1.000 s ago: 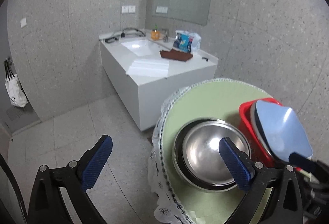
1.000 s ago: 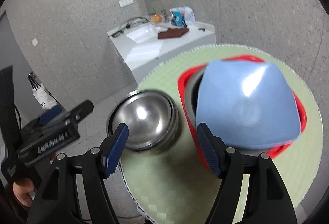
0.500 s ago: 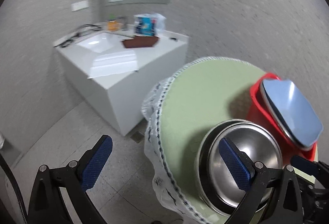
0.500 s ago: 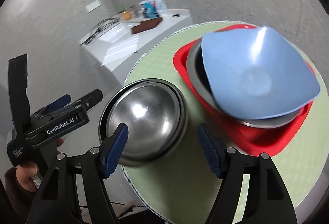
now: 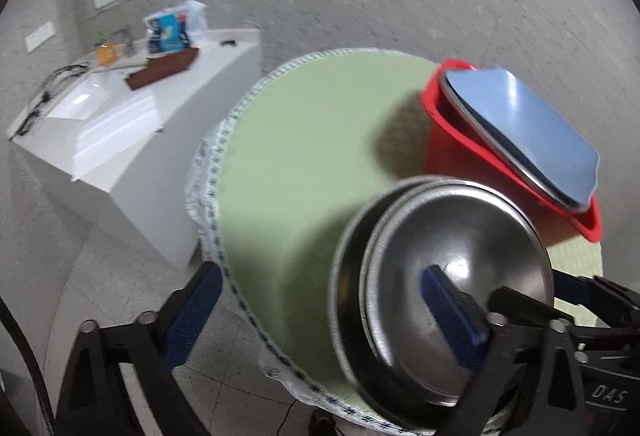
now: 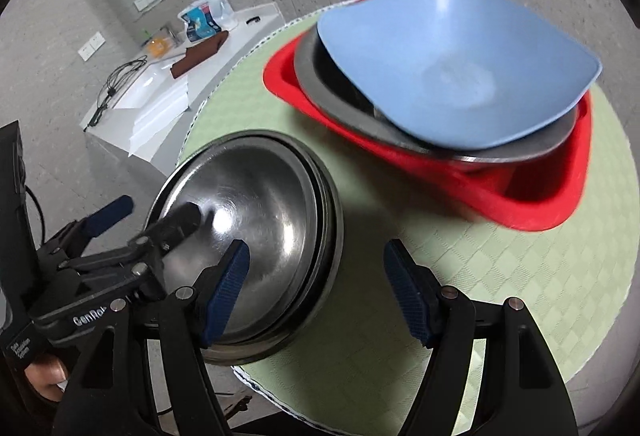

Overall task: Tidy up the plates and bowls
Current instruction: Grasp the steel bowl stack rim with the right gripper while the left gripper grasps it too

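two steel bowls (image 6: 256, 212) sit nested on the near-left edge of the round table, but motion blur smears the rims, so there could be more than two, can't tell. the blue square bowl (image 6: 452, 72) rests tilted on a grey metal bowl (image 6: 348, 100) inside the red basket (image 6: 536, 192) on the far-right side; most of that grey one is hidden, and what's in the bottom of the basket is hidden too.

left gripper (image 5: 320, 320) points steeply down at the steel stack. its right finger (image 5: 452, 312) hangs over the inside of the top bowl and its left finger is off past the table edge, over the floor. its jaws have just been closing a little, with the rim between them, but the pads don't look pressed on anything. in the right wrist view part of a hand (image 6: 44, 380) shows at the left edge.

right gripper (image 6: 316, 296) is spread apart, angled down, straddling the near-right rim of the stack without touching it.

green checked tablecloth (image 6: 500, 276) with lace trim, speckled grey walls, tiled floor, white sink counter (image 5: 132, 124) at the far left with a snack bag (image 5: 172, 32) and brown cloth (image 5: 164, 70).
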Available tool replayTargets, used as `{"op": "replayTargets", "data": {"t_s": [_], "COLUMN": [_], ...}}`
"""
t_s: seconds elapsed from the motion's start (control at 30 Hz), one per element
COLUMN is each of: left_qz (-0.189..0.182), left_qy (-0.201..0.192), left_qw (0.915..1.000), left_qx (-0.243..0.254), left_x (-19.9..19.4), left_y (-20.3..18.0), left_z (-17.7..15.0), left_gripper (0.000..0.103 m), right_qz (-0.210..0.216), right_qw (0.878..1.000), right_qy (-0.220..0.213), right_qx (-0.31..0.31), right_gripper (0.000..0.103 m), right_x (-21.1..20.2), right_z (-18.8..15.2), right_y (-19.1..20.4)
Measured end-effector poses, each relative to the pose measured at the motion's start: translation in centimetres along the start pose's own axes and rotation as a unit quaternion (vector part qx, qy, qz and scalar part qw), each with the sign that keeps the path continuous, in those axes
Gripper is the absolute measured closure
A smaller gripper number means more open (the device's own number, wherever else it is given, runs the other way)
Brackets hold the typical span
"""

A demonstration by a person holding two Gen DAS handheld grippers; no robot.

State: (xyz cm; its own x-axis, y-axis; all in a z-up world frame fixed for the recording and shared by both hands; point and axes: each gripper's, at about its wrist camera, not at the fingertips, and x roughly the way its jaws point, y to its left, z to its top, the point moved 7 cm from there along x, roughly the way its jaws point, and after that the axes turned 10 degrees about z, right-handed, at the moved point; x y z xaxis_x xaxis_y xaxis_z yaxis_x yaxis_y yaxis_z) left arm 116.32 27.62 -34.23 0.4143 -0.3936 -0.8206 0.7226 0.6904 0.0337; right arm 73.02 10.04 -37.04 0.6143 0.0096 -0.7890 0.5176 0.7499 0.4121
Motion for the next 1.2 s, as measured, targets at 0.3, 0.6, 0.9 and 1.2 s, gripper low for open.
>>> {"op": "replayTargets", "data": {"t_s": [0.3,0.6,0.9,1.2], "left_qz": [-0.088,-0.084,-0.075,-0.081], "left_qy": [0.028,0.005,-0.046,-0.088], "left_qw": [0.9956,0.9964,0.9956,0.9923], "left_qx": [0.014,-0.005,-0.033,-0.030], "left_x": [1.0,-0.9,-6.5,-10.2], "left_y": [0.3,3.2,5.7,0.8], "left_z": [0.3,0.3,1.0,4.8], "left_gripper": [0.061,0.061,0.063,0.061], "right_qz": [0.037,0.043,0.071,0.073], "right_qw": [0.998,0.999,0.997,0.994], "right_qy": [0.026,0.014,-0.018,-0.060], "right_qx": [0.033,0.021,-0.018,-0.050], "right_gripper": [0.060,0.066,0.069,0.070], "right_x": [2.0,1.7,-1.2,-5.5], "right_z": [-0.6,-0.1,2.1,8.4], "right_y": [-0.5,0.9,4.1,2.3]}}
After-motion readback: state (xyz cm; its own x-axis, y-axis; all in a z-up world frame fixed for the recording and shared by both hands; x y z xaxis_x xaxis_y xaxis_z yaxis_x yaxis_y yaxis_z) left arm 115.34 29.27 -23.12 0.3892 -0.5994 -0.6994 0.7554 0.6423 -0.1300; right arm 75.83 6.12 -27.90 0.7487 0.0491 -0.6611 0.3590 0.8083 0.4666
